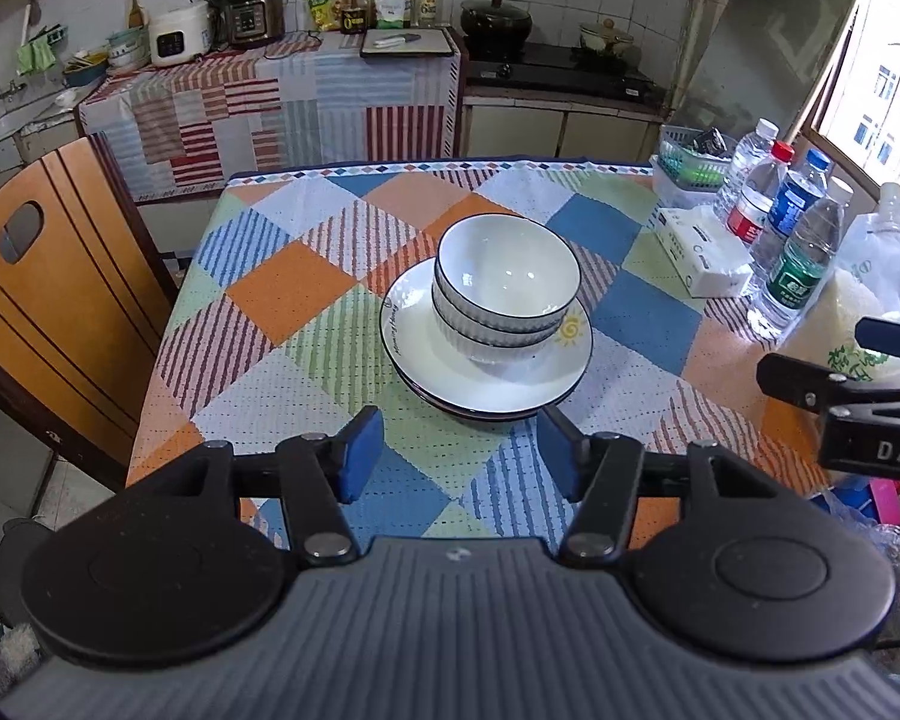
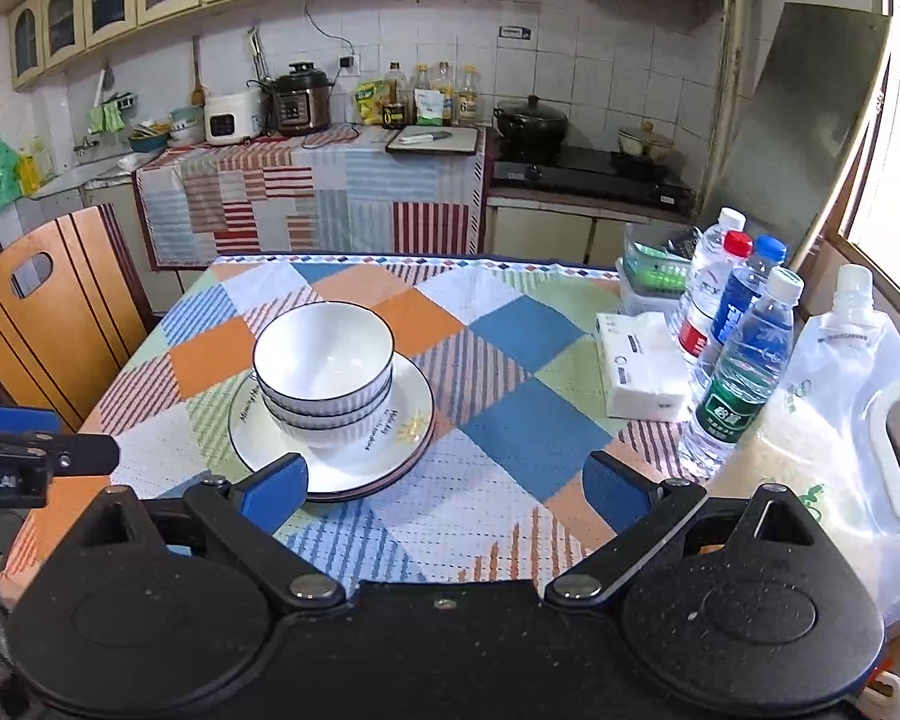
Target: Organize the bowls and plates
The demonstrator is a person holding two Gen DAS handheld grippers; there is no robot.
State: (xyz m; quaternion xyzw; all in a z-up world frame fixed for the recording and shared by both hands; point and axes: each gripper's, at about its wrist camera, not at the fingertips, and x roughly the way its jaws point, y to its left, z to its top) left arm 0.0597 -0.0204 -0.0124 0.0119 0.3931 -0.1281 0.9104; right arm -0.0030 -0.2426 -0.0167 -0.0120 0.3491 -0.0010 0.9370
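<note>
Bowls (image 1: 506, 282) nested three deep on stacked plates (image 1: 450, 372); both grippers' jaws apart, empty.

1. 3 nested bowls (image 1: 504, 294) are sitting on stacked plates (image 1: 450, 378), ahead of the left gripper (image 1: 459, 456).
2. Bottles (image 2: 738, 354) are standing ahead-right of the right gripper (image 2: 444, 495), tissue pack (image 2: 642, 366) left of them.
</note>
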